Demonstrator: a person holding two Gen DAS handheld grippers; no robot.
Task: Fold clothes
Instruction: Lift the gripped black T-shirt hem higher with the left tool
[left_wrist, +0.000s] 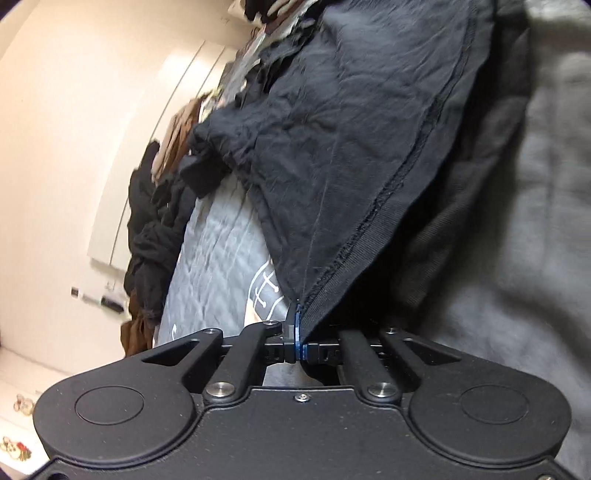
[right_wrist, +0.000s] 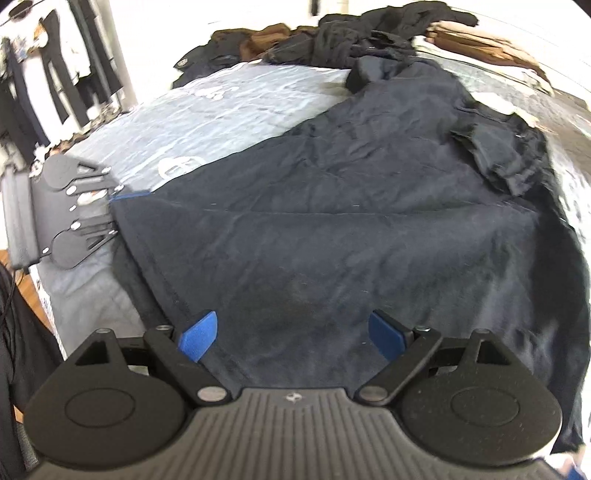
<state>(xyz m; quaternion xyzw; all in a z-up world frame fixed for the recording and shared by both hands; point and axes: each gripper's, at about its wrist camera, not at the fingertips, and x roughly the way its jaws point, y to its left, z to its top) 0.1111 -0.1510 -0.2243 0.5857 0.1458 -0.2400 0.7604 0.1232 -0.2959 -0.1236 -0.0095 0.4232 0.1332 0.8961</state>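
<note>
Nearest the right wrist camera, the right tool (right_wrist: 291, 334) was seen with its blue pads spread wide and nothing pinched between them, hovering just above the near hem of a dark garment (right_wrist: 332, 206). That garment was spread across a bed (right_wrist: 207, 107) covered in a pale grey printed sheet, its body mostly flat, its far end bunched and one sleeve crumpled at the right. The left tool (left_wrist: 297, 341) was closed tight on a corner of the garment's hem, and in the left wrist view the cloth was drawn up from the pads in a taut fan, with the stitched hem (left_wrist: 417, 166) running away along its edge. From the right wrist view the same tool was seen at the left edge of the garment, at the bed's side. A heap of other dark and brown clothes (right_wrist: 332, 40) lay at the far end of the bed, well apart from the work. The step in hand was judged to be the taking up of the hem before a first fold, one corner being secured and the other not yet gripped. For the next move, the right tool would probably need to be lowered onto the hem near its own side and closed there, so that both corners could be lifted together and evenly.
</note>
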